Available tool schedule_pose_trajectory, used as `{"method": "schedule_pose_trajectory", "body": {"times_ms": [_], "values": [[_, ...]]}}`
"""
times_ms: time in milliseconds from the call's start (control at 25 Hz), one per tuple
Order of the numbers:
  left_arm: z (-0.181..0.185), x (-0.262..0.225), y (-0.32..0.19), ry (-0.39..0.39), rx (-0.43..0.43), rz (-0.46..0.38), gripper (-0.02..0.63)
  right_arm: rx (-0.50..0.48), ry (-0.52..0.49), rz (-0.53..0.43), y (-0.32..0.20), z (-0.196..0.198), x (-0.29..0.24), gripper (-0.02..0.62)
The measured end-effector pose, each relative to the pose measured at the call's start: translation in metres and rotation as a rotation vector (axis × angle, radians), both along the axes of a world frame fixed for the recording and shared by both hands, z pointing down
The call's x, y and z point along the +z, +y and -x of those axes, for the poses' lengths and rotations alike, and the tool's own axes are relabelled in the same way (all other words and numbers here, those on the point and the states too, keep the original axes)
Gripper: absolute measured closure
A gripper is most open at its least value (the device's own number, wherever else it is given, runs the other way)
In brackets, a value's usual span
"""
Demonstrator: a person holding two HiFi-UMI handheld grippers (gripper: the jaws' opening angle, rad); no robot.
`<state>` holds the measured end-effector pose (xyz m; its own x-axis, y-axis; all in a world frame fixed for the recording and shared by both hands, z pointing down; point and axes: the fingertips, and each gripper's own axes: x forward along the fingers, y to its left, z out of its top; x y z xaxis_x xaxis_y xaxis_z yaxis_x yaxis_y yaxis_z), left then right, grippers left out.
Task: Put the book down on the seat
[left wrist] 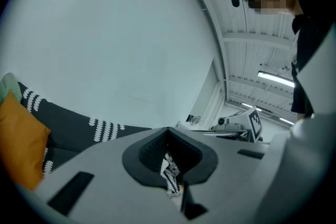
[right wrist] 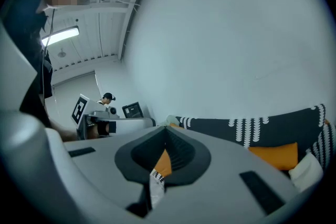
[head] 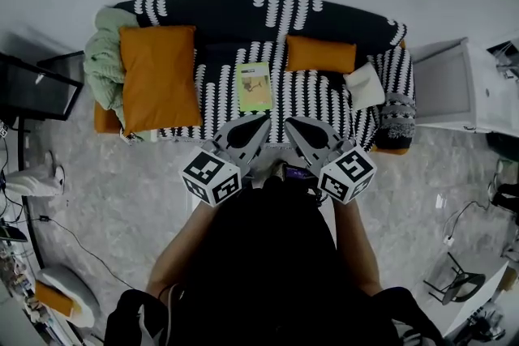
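**Book flat on the seat, both claws shut and clear of it**

Head view: the book (head: 255, 85) lies flat, cover up, about midway along the seat (head: 316, 97) of the sofa (head: 324, 20). It sits between the large cushion (head: 158, 77) toward the left end and the small cushion (head: 320, 54) against the backrest, and touches neither. A pillow (head: 364, 85) rests at the right end and a blanket (head: 101, 65) hangs over the left arm.

The left claw (head: 261, 119) and right claw (head: 290, 122) are held side by side at the seat's front edge. Their tips point toward the book's near edge and are apart from it. In each gripper view the jaws stand together with nothing between them.

We judge the task's aim met as things lie, since the book rests on the seat with no claw on it.

On handling, we take the book for a thin, light volume. It is probably stiff along the spine but liable to bend or fan open if lifted by a free corner, and its smooth cover may slide between pads. We cannot tell which edge is the spine. Should the book need shifting, we would grip the middle of a long side, with the jaws across cover and back. The soft seat should give enough to let the lower jaw slip under.
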<state>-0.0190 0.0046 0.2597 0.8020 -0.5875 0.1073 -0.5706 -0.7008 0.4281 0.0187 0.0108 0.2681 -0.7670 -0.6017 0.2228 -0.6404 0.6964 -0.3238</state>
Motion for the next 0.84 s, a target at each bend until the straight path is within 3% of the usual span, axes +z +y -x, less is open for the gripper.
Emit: {"method": "schedule_pose_trajectory", "body": {"times_ms": [840], "values": [[-0.010,0.001,0.019,-0.006,0.004,-0.009,0.595,-0.007,0.033,-0.021,0.015,-0.008,-0.004,0.580]]}}
